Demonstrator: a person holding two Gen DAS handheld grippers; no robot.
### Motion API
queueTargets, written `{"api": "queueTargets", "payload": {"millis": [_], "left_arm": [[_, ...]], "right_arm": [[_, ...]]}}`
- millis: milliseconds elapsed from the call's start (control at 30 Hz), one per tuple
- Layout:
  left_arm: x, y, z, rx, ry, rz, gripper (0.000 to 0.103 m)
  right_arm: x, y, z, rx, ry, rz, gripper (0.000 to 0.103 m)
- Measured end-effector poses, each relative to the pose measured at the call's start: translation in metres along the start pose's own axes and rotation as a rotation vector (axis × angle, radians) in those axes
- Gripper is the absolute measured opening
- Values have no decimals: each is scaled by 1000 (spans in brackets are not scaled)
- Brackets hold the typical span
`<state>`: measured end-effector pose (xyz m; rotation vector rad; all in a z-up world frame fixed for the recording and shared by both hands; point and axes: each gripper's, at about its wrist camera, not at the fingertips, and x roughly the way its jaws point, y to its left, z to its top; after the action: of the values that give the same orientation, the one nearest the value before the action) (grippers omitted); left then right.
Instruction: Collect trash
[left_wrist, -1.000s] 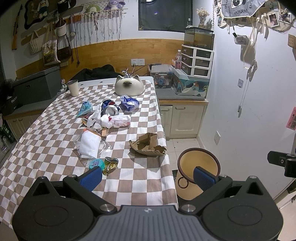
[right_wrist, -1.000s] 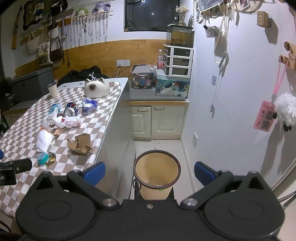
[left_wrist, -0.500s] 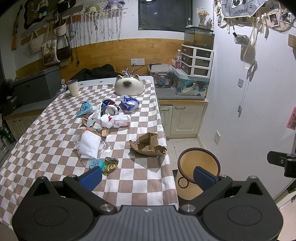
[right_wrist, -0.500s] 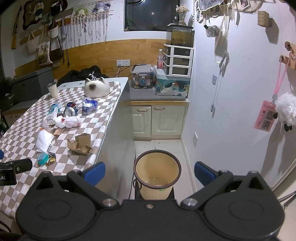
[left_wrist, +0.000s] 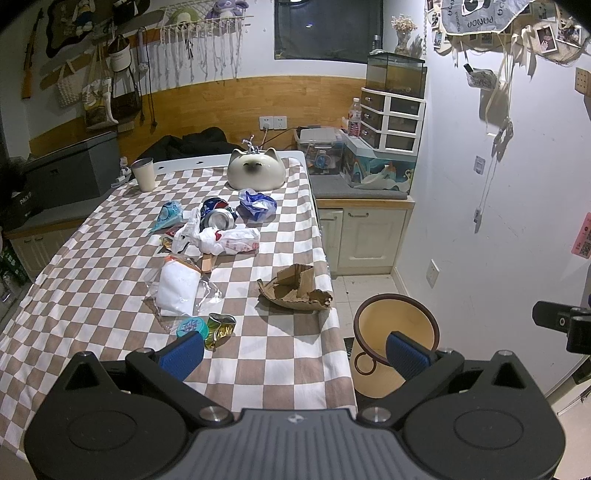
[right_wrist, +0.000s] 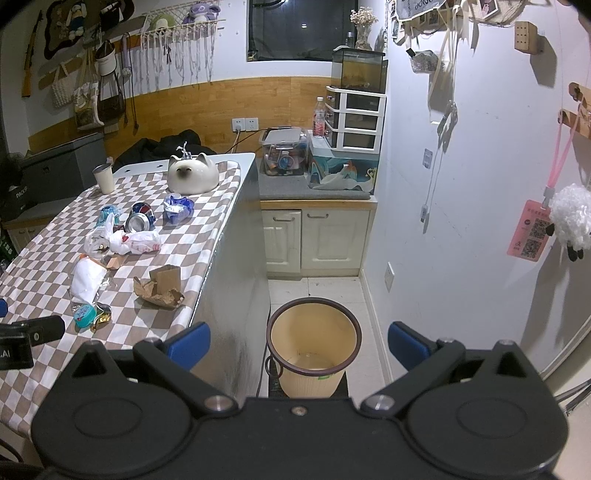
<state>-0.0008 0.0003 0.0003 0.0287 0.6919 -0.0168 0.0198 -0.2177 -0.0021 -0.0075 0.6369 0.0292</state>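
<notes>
Nothing had shifted over the last second: both views matched the earlier ones, so I judged the collecting had not yet begun. My left gripper hung above the near edge of the table, fingers wide apart and empty. My right gripper hovered off the table's side, over the bin, also spread wide with nothing in it.

All the trash lay on the checked cloth. Nearest my left fingers were a teal lid and a crushed gold can, touching each other. Beyond them sat a white bag, torn cardboard close to the table's right edge, a tied plastic bag, a blue can, a blue wrapper and a teal pouch. The bin stood on the floor just beside the table and looked empty, which fits a task at its very start.

Small scraps under the tied bag were too tangled for me to name. The left gripper's body hid the table's near edge, and one blue pad covered part of the bin's rim in that view. The cup and cat-shaped dish at the far end did not look like trash to me.
</notes>
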Motion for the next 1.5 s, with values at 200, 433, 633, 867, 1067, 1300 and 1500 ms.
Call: {"api": "queueTargets", "payload": {"millis": [200, 433, 633, 867, 1067, 1300, 1500], "left_arm": [[0, 0, 0, 0, 0, -1, 103], [0, 0, 0, 2, -1, -1, 103], [1, 8, 5, 1, -16, 6, 103], [-4, 31, 15, -31, -63, 24, 103], [-4, 56, 18, -81, -85, 61, 103], [-3, 89, 19, -163, -86, 133, 103], [5, 116, 19, -243, -61, 232, 103]], "right_arm": [[0, 1, 1, 0, 0, -1, 103], [-4, 4, 1, 2, 1, -3, 103], [-3, 5, 3, 3, -3, -10, 103], [-7, 17, 4, -8, -12, -9, 103], [-7, 34, 7, -34, -15, 8, 103], [7, 58, 21, -110, -42, 62, 103], [33, 82, 38, -222, -77, 141, 103]]}}
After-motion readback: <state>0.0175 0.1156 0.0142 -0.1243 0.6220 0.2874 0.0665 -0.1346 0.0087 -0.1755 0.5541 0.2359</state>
